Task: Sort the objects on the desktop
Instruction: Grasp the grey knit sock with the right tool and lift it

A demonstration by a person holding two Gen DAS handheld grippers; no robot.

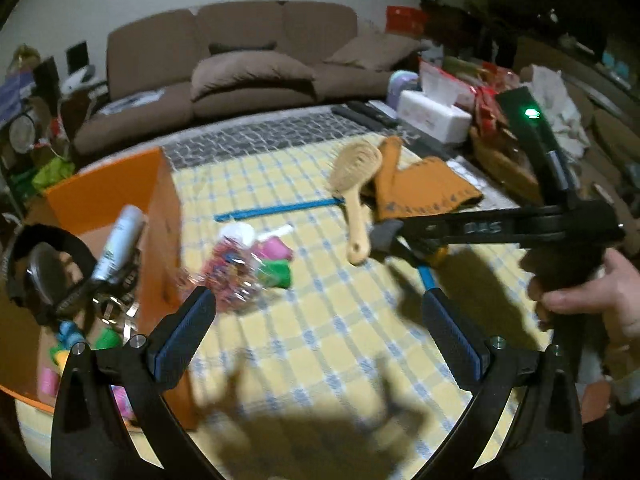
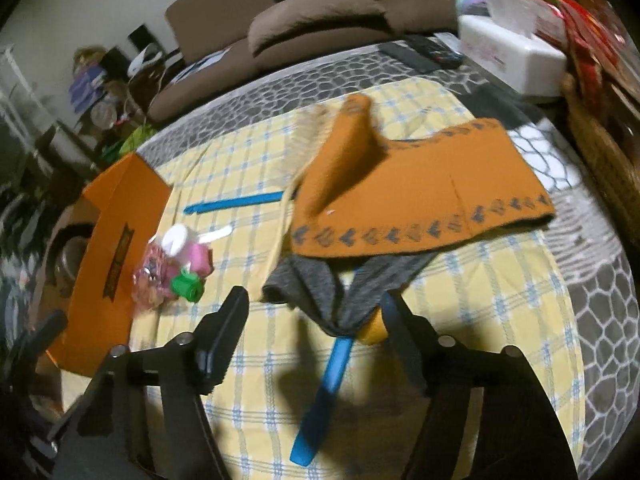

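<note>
My left gripper (image 1: 320, 312) is open and empty above the checked cloth, right of the orange box (image 1: 120, 200). A bag of coloured bits (image 1: 232, 276), pink and green rolls (image 1: 276, 264), a wooden hairbrush (image 1: 356, 184) and a blue stick (image 1: 280, 210) lie ahead. My right gripper (image 2: 316, 316) is open just above the grey cloth (image 2: 332, 288), which lies under the orange felt cloth (image 2: 408, 184). A second blue stick (image 2: 324, 396) and a yellow piece (image 2: 374, 330) lie below it. The right gripper also shows in the left wrist view (image 1: 388, 236), beside the brush handle.
The orange box holds a spray can (image 1: 118, 248), a round mirror (image 1: 44, 276) and small coloured items. A white tissue box (image 1: 434, 114) and remotes (image 1: 364, 114) sit at the table's far end. Clutter is stacked on the right. A brown sofa (image 1: 240, 68) stands behind.
</note>
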